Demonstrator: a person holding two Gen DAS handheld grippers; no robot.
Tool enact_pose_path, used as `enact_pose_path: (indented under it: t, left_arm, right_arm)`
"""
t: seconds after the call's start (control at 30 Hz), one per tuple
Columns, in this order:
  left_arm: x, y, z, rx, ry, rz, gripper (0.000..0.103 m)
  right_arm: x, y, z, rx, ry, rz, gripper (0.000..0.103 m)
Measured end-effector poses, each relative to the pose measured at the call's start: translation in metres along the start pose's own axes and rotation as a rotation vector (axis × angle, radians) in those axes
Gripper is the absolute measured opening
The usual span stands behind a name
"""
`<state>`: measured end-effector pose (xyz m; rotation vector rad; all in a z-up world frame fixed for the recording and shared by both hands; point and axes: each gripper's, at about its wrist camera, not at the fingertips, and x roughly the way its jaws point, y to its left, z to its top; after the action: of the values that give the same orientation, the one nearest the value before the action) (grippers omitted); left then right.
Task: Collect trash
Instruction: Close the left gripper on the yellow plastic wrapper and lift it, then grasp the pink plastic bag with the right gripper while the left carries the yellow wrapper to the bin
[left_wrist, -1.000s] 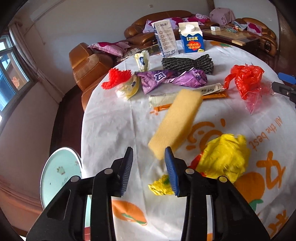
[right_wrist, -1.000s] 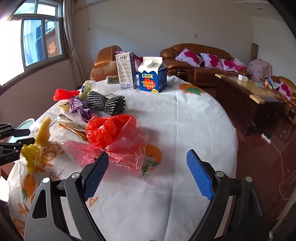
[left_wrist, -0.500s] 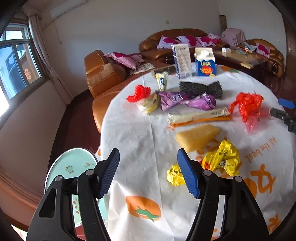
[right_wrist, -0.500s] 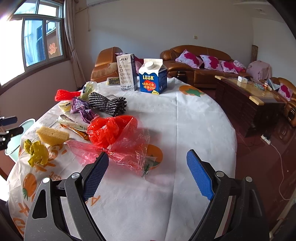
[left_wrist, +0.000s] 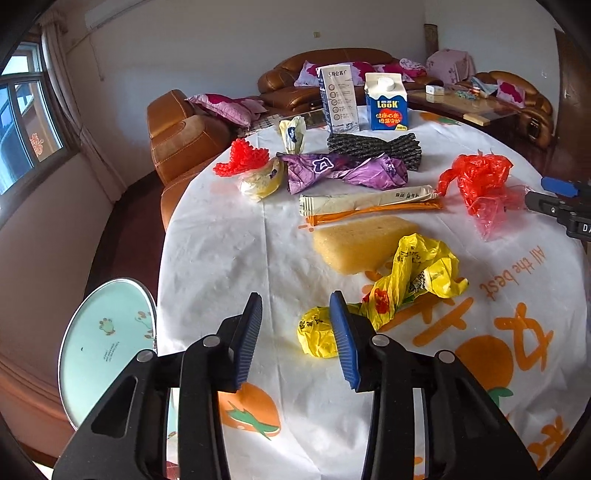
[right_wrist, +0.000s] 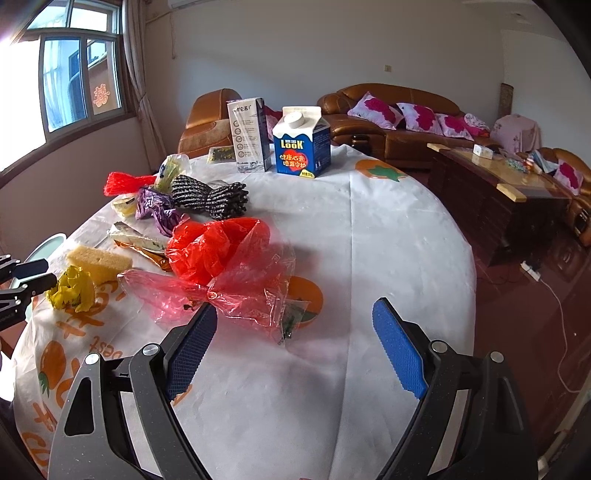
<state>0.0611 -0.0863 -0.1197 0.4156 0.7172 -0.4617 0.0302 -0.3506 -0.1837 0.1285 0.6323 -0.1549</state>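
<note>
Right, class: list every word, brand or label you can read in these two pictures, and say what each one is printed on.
"LOOK": blue milk carton, with Chinese characters beneath.
"All the best": tablecloth, printed in orange.
Red paper character: window, a Chinese decoration.
Tall grey carton: Chinese heading and small print, too small to read.
Yellow bag, purple wrapper, cream wrapper: print too crumpled or small to read.

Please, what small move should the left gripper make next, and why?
Probably shift a little right and forward, then close: the left gripper is open and empty, and the yellow plastic bag lies just beyond its right finger, the nearest trash to it.
</note>
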Motion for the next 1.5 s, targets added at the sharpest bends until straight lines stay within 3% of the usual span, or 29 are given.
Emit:
enact_pose_path:
  t: [0.07, 0.13, 0.17, 0.2, 0.47, 0.57, 0.67, 0.8, 1.07, 1.27, 1.47, 1.5]
  left_arm:
    - [0.0, -0.003, 0.0, -0.005, 0.0, -0.011, 0.038]
    - [-0.001, -0.004, 0.001, -0.001, -0.004, 0.003, 0.047]
    - [-0.002, -0.003, 0.002, -0.013, -0.007, 0.021, 0.059]
    - [-0.004, 0.001, 0.003, -0.032, -0.011, 0.024, 0.061]
    - [-0.023, 0.001, 0.009, -0.04, -0.039, -0.015, 0.061]
    - [-0.012, -0.008, 0.005, -0.012, -0.014, -0.016, 0.061]
    - [0.007, -0.008, 0.0, -0.035, 0.041, -0.068, 0.051]
    - [0.008, -0.01, 0.0, -0.037, 0.031, -0.107, 0.035]
    - [0.001, -0.009, 0.001, -0.02, 0.028, -0.119, 0.031]
    - [-0.024, -0.002, 0.003, -0.004, -0.021, -0.099, 0.031]
    - [-0.041, 0.002, 0.01, -0.003, -0.062, -0.086, 0.031]
    - [-0.043, 0.003, 0.011, -0.003, -0.067, -0.082, 0.031]
  right_arm:
    - [0.001, -0.001, -0.001, 0.003, 0.003, -0.004, 0.085]
    - [0.002, -0.003, -0.001, 0.009, 0.006, -0.005, 0.085]
    - [0.003, -0.004, -0.001, 0.012, 0.008, -0.004, 0.085]
    - [0.003, -0.005, -0.001, 0.017, 0.008, -0.003, 0.085]
    - [0.001, -0.008, -0.001, 0.029, 0.001, 0.0, 0.085]
    - [-0.001, -0.007, 0.0, 0.027, -0.003, 0.002, 0.085]
    - [-0.001, -0.006, 0.0, 0.024, -0.006, 0.004, 0.085]
    - [-0.001, -0.008, 0.001, 0.029, -0.007, 0.003, 0.085]
    - [-0.003, -0.007, 0.001, 0.035, -0.013, 0.012, 0.085]
    - [-0.003, -0.005, 0.006, 0.038, -0.022, 0.02, 0.083]
    - [0.014, -0.005, 0.002, 0.051, 0.051, 0.089, 0.048]
    - [0.014, -0.004, 0.001, 0.049, 0.055, 0.106, 0.035]
